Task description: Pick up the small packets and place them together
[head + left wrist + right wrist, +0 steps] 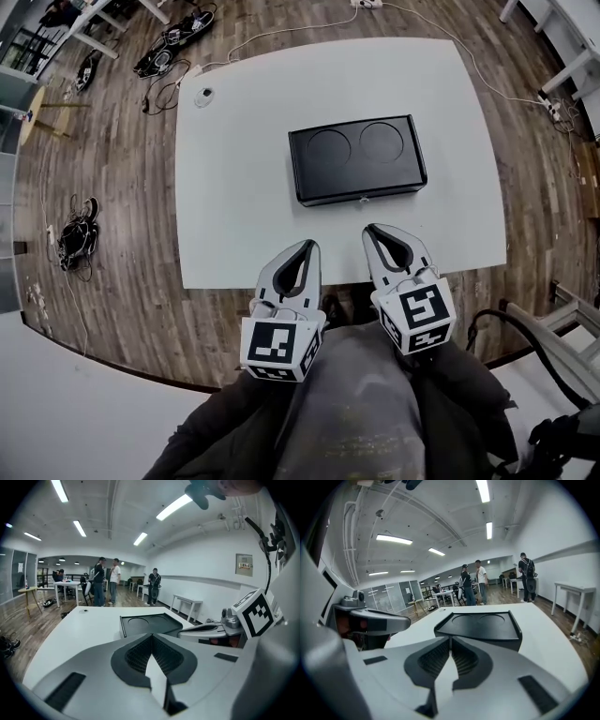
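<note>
No small packets show up anywhere, so I can't say where they are or which way they point. My guess is the task hasn't started. The only big thing out is a black box (356, 159) with two round recesses on top, its long side running left-right, mid white table (234, 187). Left gripper (307, 247) and right gripper (376, 231) hover at the near edge, both jaws closed on nothing.
</note>
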